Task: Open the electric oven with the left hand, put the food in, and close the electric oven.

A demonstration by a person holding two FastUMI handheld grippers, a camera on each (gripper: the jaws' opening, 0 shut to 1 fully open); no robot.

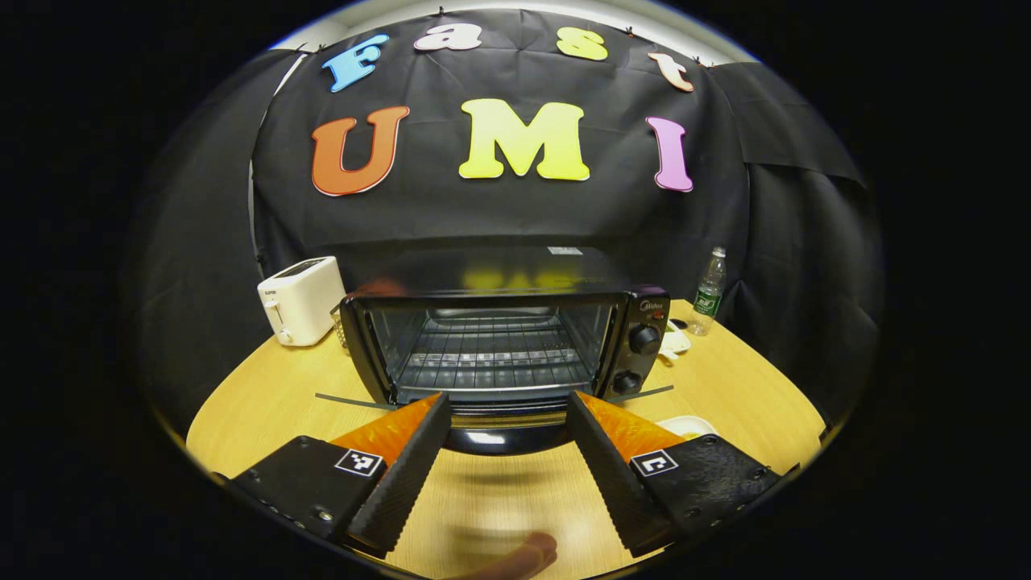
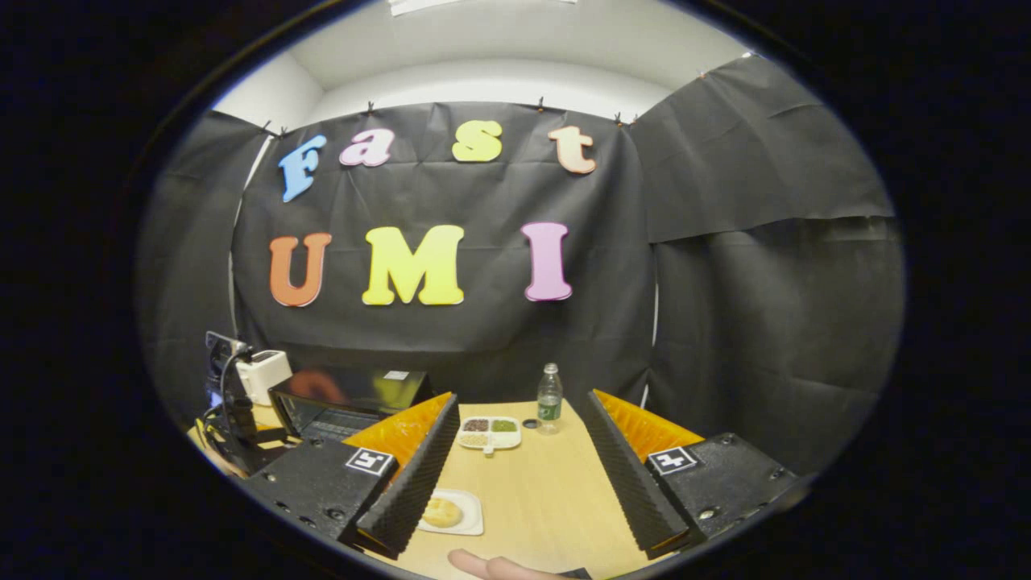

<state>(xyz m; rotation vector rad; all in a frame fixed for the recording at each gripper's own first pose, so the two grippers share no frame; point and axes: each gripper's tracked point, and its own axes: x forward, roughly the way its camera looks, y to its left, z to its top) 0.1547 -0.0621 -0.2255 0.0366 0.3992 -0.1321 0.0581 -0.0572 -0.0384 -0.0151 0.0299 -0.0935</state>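
**Oven door down, both jaws wide**

The wooden counter (image 1: 725,387) carries the electric oven (image 1: 503,338), its door (image 1: 503,431) dropped open and the wire rack (image 1: 491,354) bare. The left gripper (image 1: 509,439) faces the door's edge, jaws wide, holding nothing. The right gripper (image 2: 522,455) hovers with jaws wide above the counter; the food, a bun (image 2: 443,511) on a small white plate (image 2: 469,524), lies beside its left finger.
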